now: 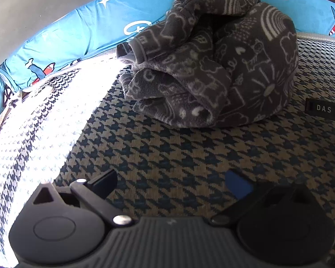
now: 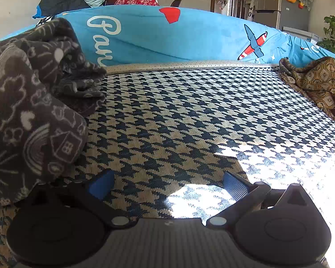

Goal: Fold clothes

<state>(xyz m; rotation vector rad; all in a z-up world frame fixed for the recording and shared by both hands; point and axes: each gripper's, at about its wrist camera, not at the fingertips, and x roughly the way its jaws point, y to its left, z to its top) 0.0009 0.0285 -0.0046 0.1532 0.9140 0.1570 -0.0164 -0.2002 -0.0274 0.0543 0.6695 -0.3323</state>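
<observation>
Grey printed fleece garment (image 1: pixel 214 67) sits bunched on the houndstooth mat (image 1: pixel 167 151), ahead of left gripper (image 1: pixel 174 183), just left of right gripper (image 2: pixel 167 185). Both jaws wide, empty. Looks soft, light, floppy, not slippery; best grab: ribbed cuff (image 1: pixel 137 50) or a hem edge.

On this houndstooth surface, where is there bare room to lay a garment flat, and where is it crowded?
Bare houndstooth mat runs wide between the grey printed fleece garment and the brown patterned cloth, back to the blue bedding. Bare mat also lies between the left gripper and the fleece. Crowded: the fleece heap close by the right gripper, and the brown cloth's corner.
</observation>
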